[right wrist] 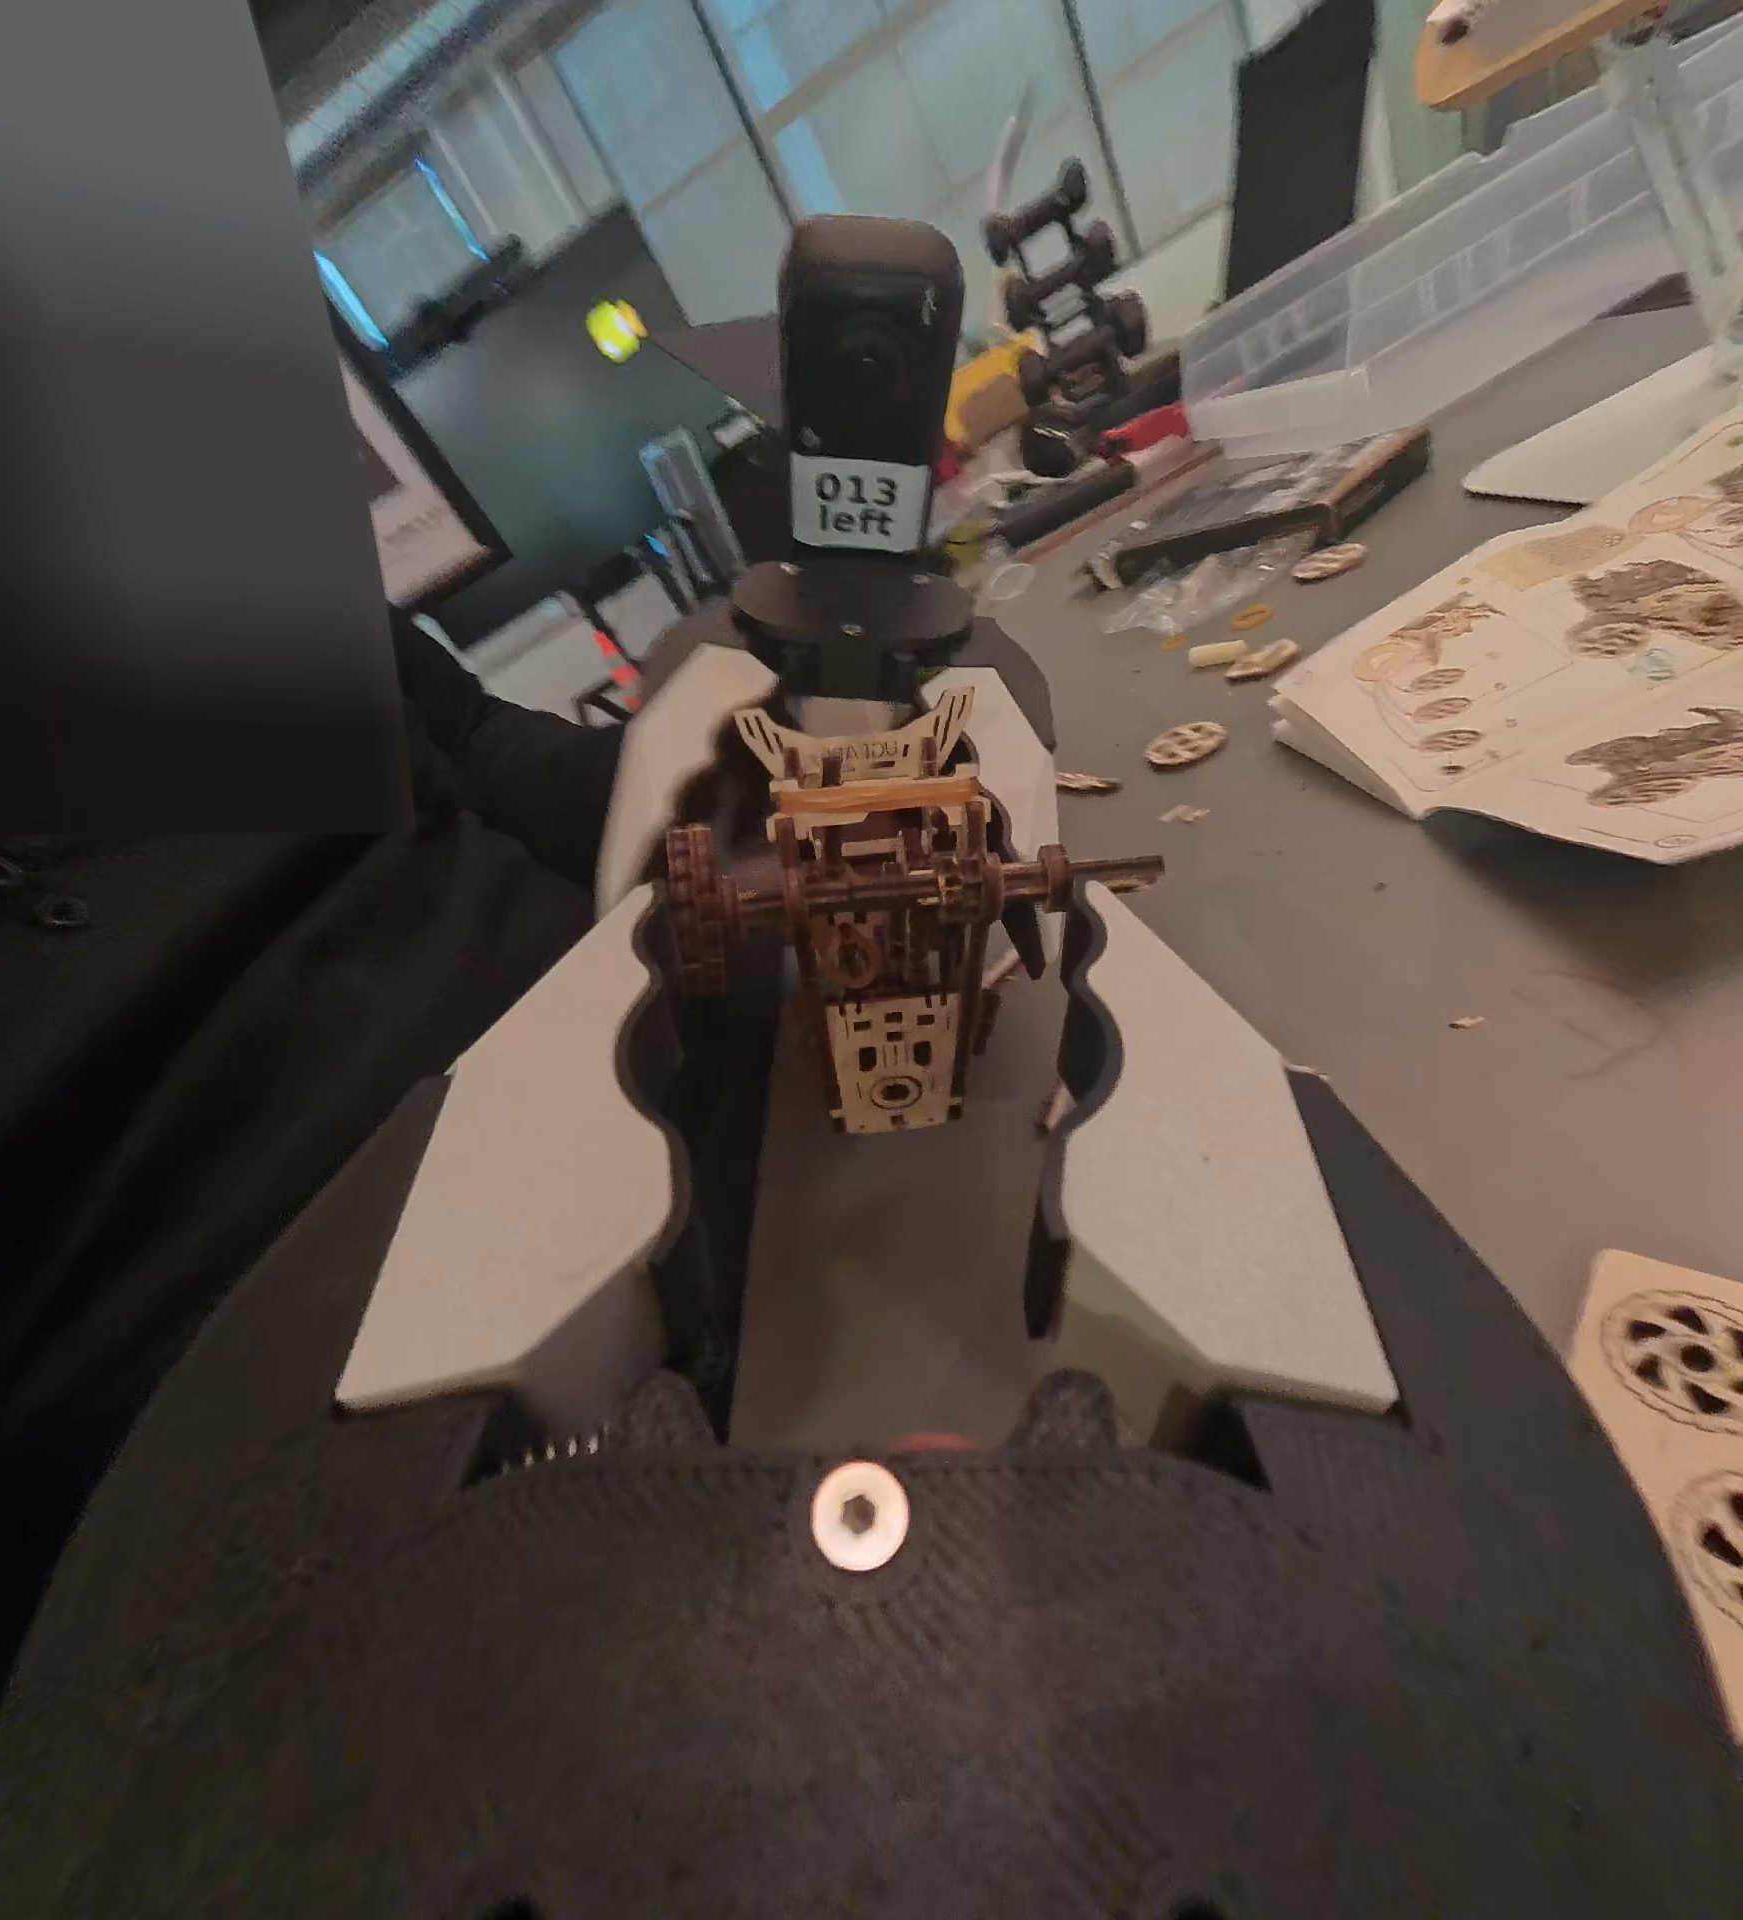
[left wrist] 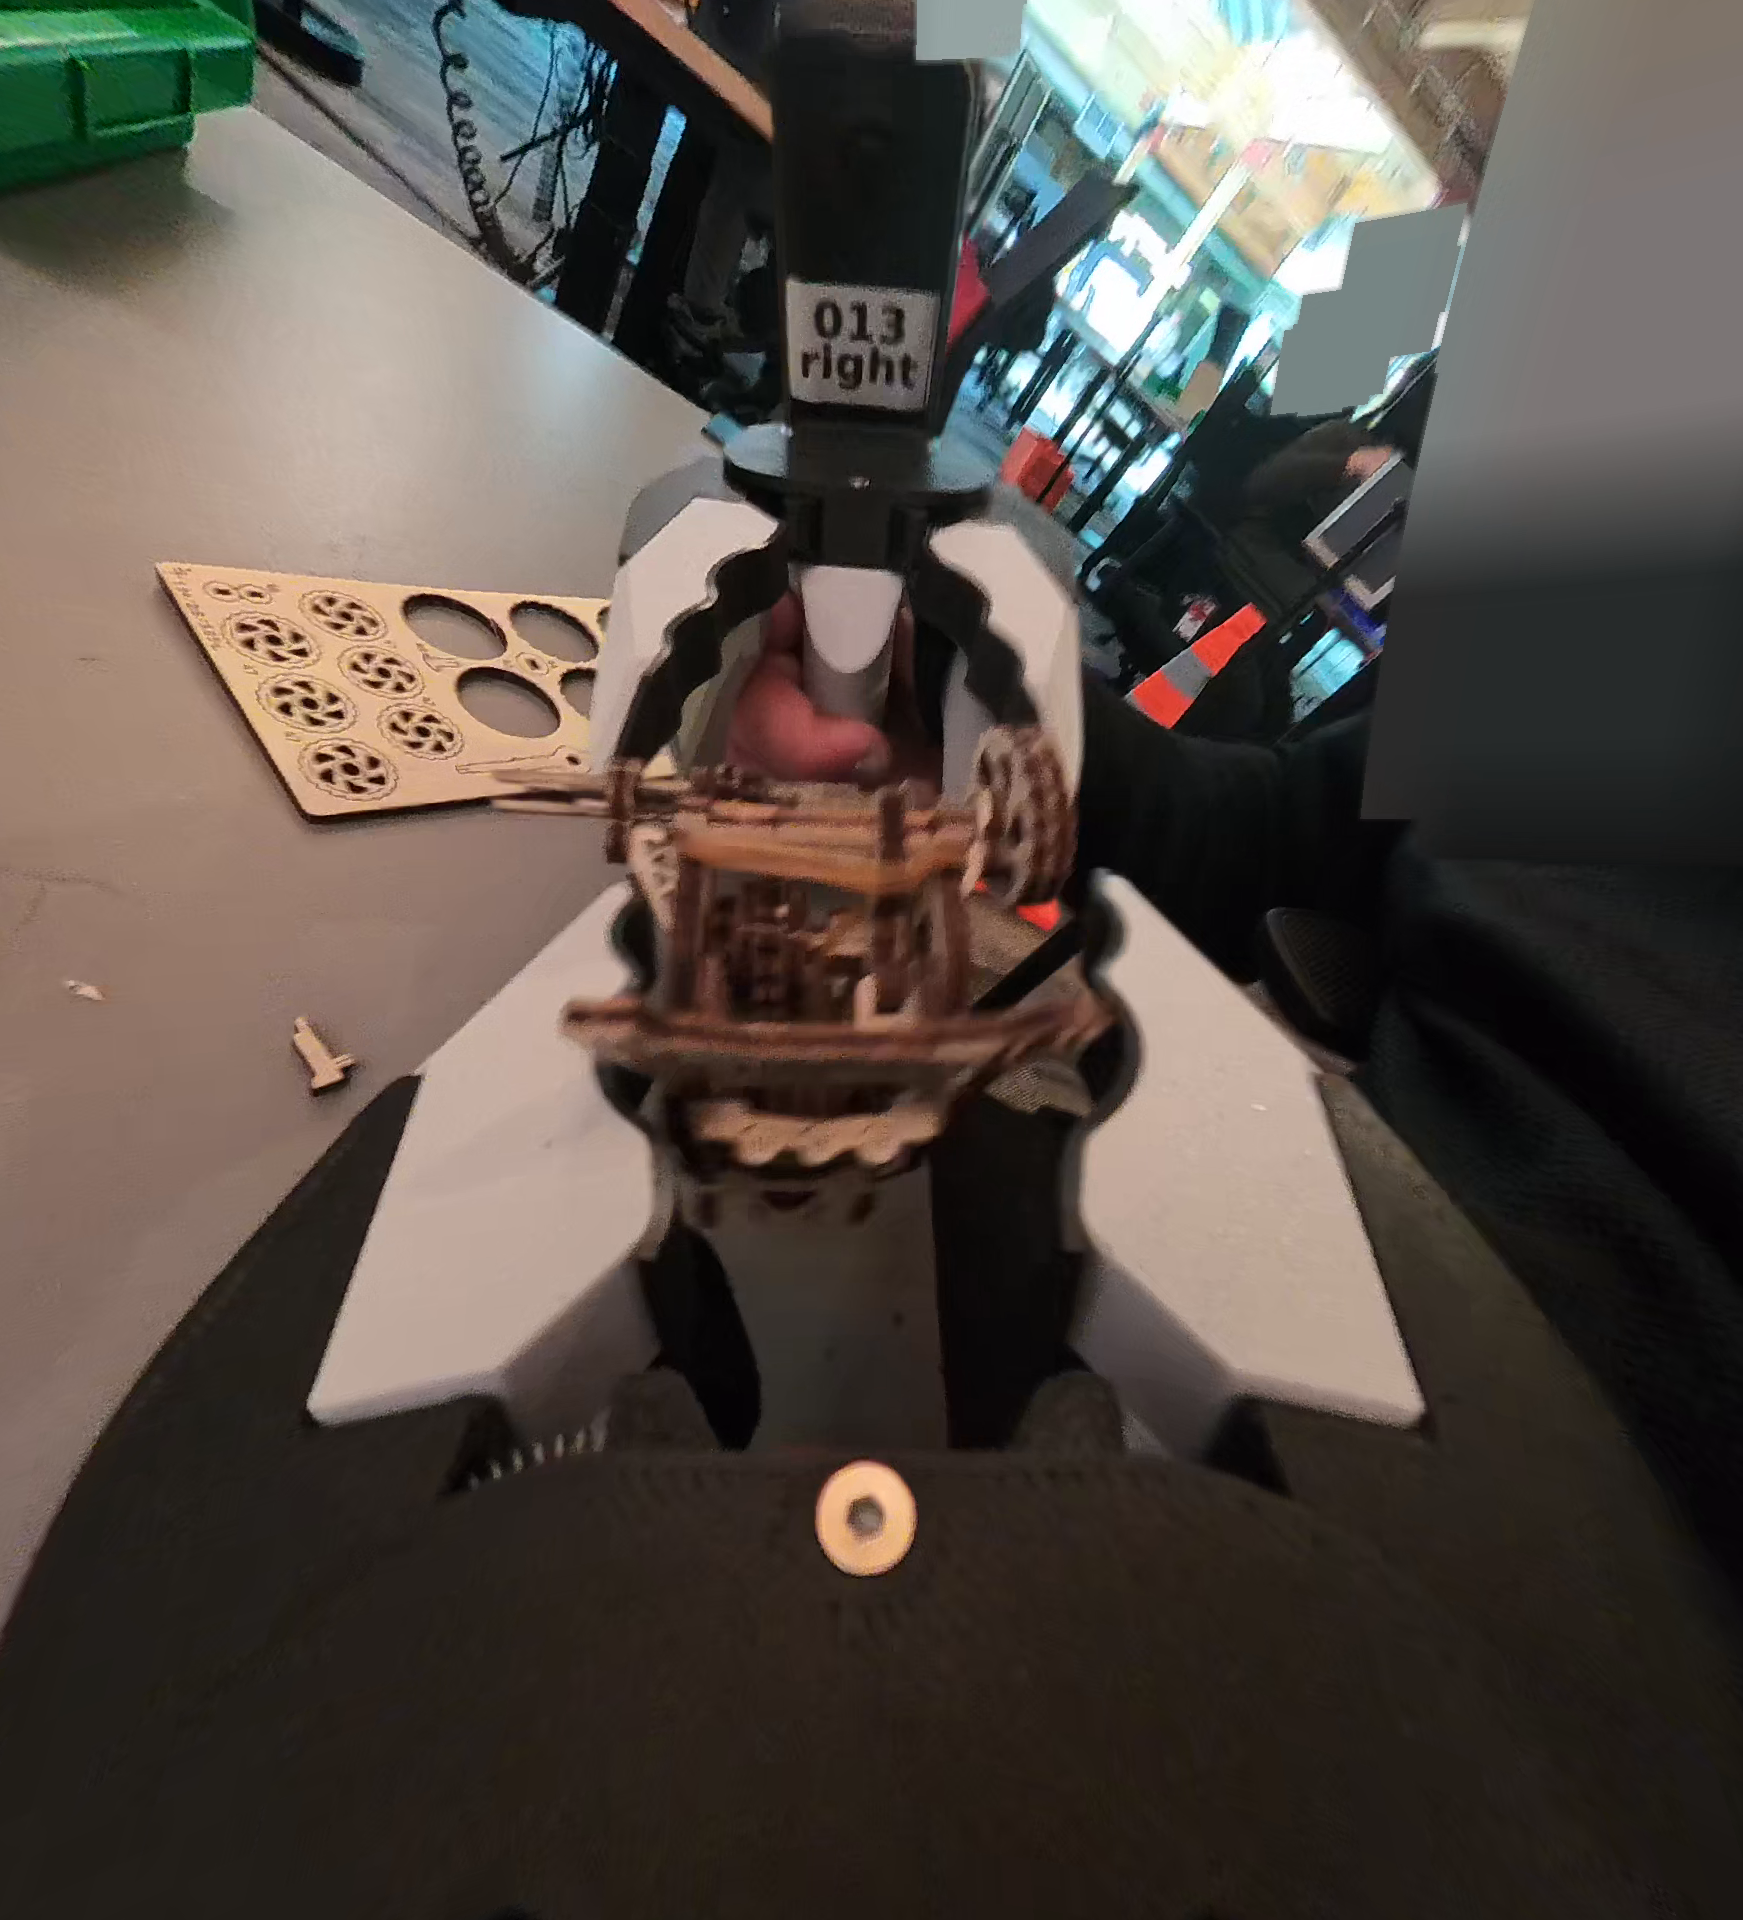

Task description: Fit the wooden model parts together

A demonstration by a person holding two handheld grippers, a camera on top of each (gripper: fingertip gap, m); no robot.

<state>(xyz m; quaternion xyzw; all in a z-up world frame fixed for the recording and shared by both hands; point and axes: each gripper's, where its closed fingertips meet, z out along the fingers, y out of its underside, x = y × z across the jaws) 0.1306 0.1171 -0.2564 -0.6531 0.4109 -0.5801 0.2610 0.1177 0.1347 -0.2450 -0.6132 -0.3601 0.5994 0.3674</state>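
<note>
Closest to me, my left gripper is pinching the wooden model across its body and holding it up off the table, lengthwise between the two tools. I judge that is so the frame stays steady while the other side works. Facing it, my right gripper has its fingers spread on either side of the model's cross axle. The wheel already sits on one end, just beside one finger, and the bare end of the axle pokes out past the other. I cannot tell whether either finger actually touches the wood. That bare end looks like where the next wheel belongs, so the model is only partly built. Below and to the side, a small loose piece lies on the table. Beyond it lies a flat parts sheet, some discs punched out and others still in place. An open instruction booklet lies within sight of the work. Farther back, a green bin stands at the table's corner, its contents hidden from my angle. Clear plastic boxes stand at the rear, too blurred to tell what they hold.
</note>
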